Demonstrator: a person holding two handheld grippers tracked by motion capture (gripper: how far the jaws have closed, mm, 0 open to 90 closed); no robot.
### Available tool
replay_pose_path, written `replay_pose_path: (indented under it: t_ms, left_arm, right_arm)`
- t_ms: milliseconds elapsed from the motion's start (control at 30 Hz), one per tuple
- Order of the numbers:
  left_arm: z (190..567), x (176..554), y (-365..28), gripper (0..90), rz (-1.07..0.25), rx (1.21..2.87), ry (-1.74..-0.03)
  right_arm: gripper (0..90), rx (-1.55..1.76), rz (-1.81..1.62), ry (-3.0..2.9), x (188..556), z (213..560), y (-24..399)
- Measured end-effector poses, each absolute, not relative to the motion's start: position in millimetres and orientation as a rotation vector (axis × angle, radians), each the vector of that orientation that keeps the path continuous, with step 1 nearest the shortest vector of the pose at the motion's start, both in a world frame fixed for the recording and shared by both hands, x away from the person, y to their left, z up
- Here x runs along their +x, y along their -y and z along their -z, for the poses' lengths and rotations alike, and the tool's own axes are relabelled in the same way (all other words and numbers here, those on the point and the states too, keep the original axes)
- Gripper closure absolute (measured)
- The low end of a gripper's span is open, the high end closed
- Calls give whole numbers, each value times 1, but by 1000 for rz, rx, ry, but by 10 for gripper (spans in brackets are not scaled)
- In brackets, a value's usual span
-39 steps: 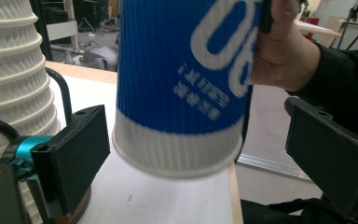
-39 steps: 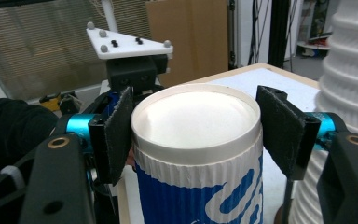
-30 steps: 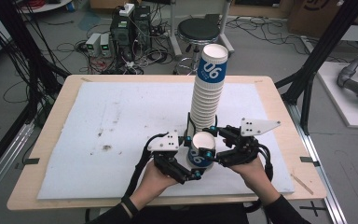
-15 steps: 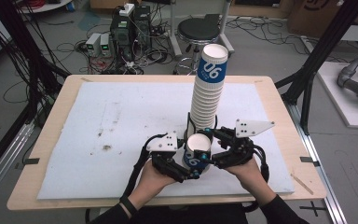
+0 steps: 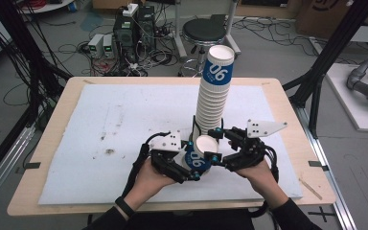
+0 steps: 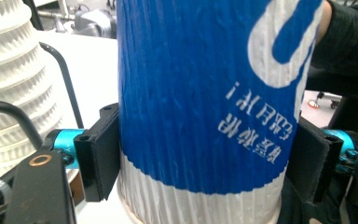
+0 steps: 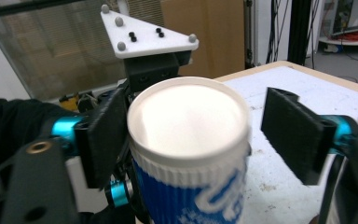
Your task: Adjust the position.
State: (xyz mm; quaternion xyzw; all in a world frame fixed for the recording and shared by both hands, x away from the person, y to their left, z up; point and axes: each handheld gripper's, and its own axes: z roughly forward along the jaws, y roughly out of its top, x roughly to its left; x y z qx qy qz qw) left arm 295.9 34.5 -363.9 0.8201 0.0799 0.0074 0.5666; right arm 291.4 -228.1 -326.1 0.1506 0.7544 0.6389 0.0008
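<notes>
A: Right, surroundings first? Tall stack of paper cups [image 5: 212,103] stands upright on the white foam mat [image 5: 100,124], just behind both grippers and close to the held cup. Wooden table [image 5: 292,129] shows under the mat, with a black stool [image 5: 203,31] and cables on the floor beyond it.

B: Hands?

A: Both come in from the near edge, meeting at the middle front of the mat. Left gripper [image 5: 184,165] is below-left of the single paper cup [image 5: 202,152], right gripper [image 5: 220,153] at its right, with the white marker plate [image 5: 264,127] on top.

B: Jaws?

A: Left jaws have just been closing. In the left gripper view, black pads [image 6: 98,156] press both sides of the cup's blue wall, clamped. Right jaws have just been opening; in the right gripper view one pad is by the rim and the other pad [image 7: 296,133] stands clear.

B: Materials?

A: Cup is ribbed paper, blue band over white, white print, rolled white rim. Stack is ribbed white with a blue "06" cup on top. Mat is rough and stained.
</notes>
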Motion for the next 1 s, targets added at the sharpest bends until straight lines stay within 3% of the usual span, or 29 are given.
replay_pose_path:
  t_ms: [533,800,867,1000]
  left_arm:
    - [358,292,-25,237,-116,2188,-194]
    - [356,290,-24,237,-127,2205,-182]
    - [355,288,-24,236,-138,2203,-178]
    - [354,288,-26,197,-147,2169,-182]
  right_arm:
    - [208,406,-1692,-2644,293,309,228]
    - [212,398,-1498,-2699,292,318,214]
    - [294,348,-1476,-2695,291,318,211]
    - [297,353,-1498,-2691,292,317,212]
